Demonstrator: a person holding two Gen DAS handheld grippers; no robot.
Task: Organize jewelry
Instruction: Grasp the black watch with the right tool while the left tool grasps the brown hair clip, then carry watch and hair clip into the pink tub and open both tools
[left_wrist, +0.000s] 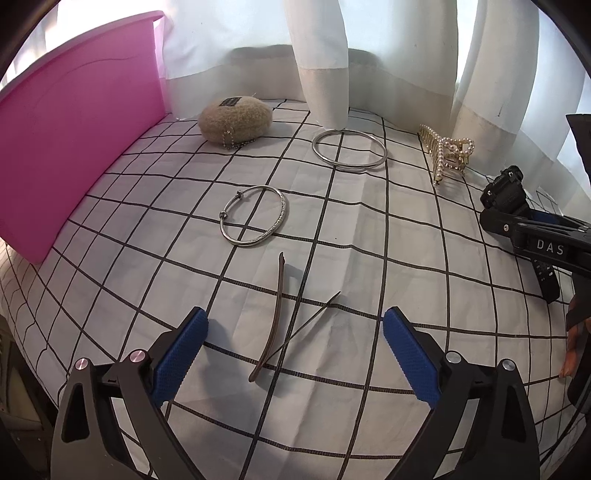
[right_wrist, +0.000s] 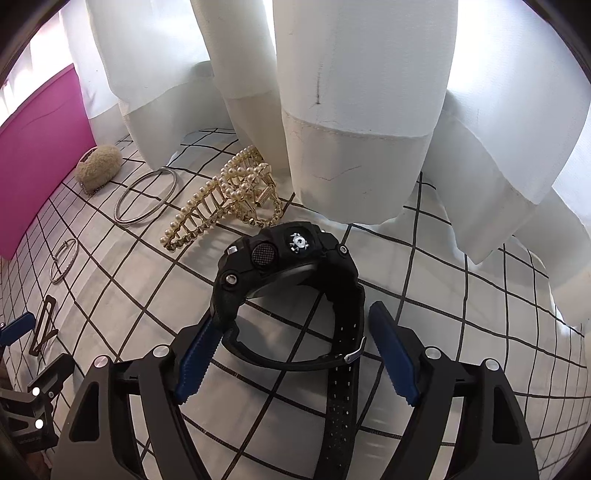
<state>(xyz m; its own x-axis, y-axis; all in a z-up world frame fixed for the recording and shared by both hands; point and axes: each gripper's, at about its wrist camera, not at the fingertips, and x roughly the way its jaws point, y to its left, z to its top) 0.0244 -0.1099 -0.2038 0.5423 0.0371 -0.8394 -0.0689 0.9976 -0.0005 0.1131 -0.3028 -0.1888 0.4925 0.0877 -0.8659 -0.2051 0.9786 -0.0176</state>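
My left gripper (left_wrist: 295, 317) is open and low over the checked cloth (left_wrist: 369, 229). A thin brown hair clip (left_wrist: 275, 317) lies between its blue pads, touching neither. My right gripper (right_wrist: 291, 321) is open around a black watch (right_wrist: 291, 258) that stands on its strap. The left pad is at the strap and the right pad stands apart from it. Behind the watch lies a gold pearl hair claw (right_wrist: 221, 199). A plain silver bangle (left_wrist: 349, 151) and an engraved silver bangle (left_wrist: 255, 216) lie further back.
A pink box wall (left_wrist: 74, 129) stands along the left. A beige fuzzy pouch (left_wrist: 234, 120) with a bead chain sits beside it at the back. White curtains (right_wrist: 351, 110) hang down onto the cloth's far edge.
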